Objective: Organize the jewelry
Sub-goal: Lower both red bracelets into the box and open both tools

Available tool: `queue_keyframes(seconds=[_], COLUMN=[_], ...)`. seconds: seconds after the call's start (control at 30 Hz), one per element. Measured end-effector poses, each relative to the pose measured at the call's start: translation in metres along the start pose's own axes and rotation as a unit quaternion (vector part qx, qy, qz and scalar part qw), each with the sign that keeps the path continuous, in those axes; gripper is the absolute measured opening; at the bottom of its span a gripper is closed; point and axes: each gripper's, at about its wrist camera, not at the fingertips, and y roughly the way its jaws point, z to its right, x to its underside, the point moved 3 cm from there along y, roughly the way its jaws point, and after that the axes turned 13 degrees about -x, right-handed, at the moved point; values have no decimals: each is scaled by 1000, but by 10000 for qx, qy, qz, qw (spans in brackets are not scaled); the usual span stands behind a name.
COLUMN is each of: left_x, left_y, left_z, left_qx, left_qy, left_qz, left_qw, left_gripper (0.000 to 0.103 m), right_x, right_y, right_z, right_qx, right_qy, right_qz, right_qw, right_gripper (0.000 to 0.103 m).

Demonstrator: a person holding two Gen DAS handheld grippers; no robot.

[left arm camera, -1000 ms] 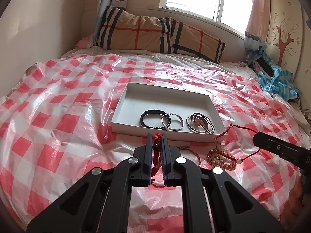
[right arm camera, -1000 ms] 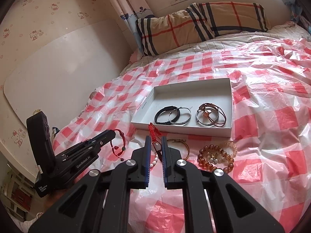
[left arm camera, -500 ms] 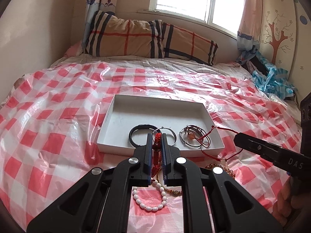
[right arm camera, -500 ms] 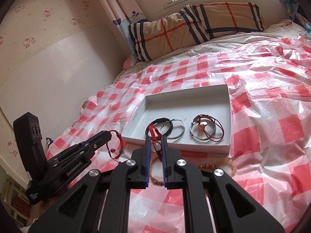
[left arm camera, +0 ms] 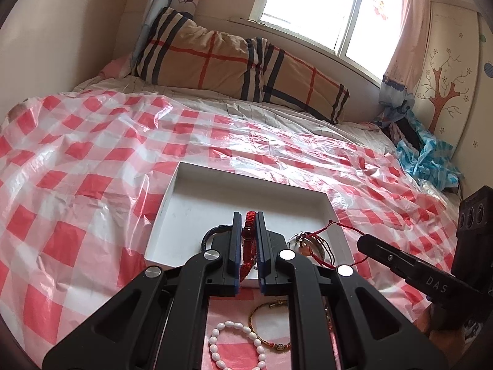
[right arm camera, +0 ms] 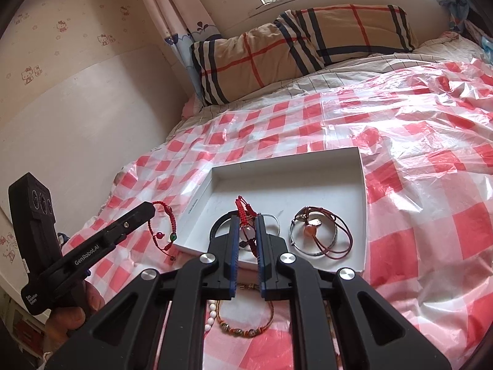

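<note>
Through the left wrist camera I see my left gripper (left arm camera: 246, 215) clenched on a red braided bracelet (left arm camera: 248, 234), which carries a dark red bead and is pinched between the two blue-edged fingers. From the right wrist view this bracelet (right arm camera: 161, 225) dangles as a thin loop with a green bead from the left gripper's (right arm camera: 151, 208) tip, over the checked cover beside the tray's left wall.

My right gripper (right arm camera: 246, 219) is also clamped, grasping a red cord bracelet (right arm camera: 243, 208) whose knotted end sticks up above the fingertips, over the near part of the white tray (right arm camera: 292, 185). In the left view the right gripper (left arm camera: 362, 242) comes in from the right, with its red cord (left arm camera: 336, 225) stretched over the tray's near right corner.

The tray lies on the red-and-white checked plastic cover (left arm camera: 77, 200) of the bed. Along its near side sit a black bangle (right arm camera: 220, 223), partly hidden behind my fingers, a thin silver ring (right arm camera: 274, 219) just beside it, and further right a silver bangle tangled with a brown cord and an orange stone (right arm camera: 314, 234).

Outside the tray, on the cover under the grippers, lie a white bead bracelet (left arm camera: 215, 339) and a woven gold-orange bracelet (right arm camera: 243, 330), close together. A plaid pillow (left arm camera: 231, 61) rests at the head of the bed below the window
</note>
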Motion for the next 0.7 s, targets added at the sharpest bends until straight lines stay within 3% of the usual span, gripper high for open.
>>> queue_keyframes(seconds=[0.27,0.37,0.43,0.7], left_x=[-7,-5,-1,15], left_y=[26,40,41,45], left_z=[22,27,27,27], left_qx=[186,107,29,-88], left_qy=[60,-3,-5,55], left_qz=[-89,-262,-263,-411], left_qw=[9998,9996,9996,9991], left_gripper=[8,25,46,51], right_x=[-4,-5,-5,0], right_y=[21,25,25,29], right_z=[8,9,9,6], right_qx=[192,327,365,553], right_qy=[-64,-115,-160,-300], right_qz=[-73,-76,-68,-179], right_qw=[9998,9994,9992,9979], right_gripper=[12,18,23,24])
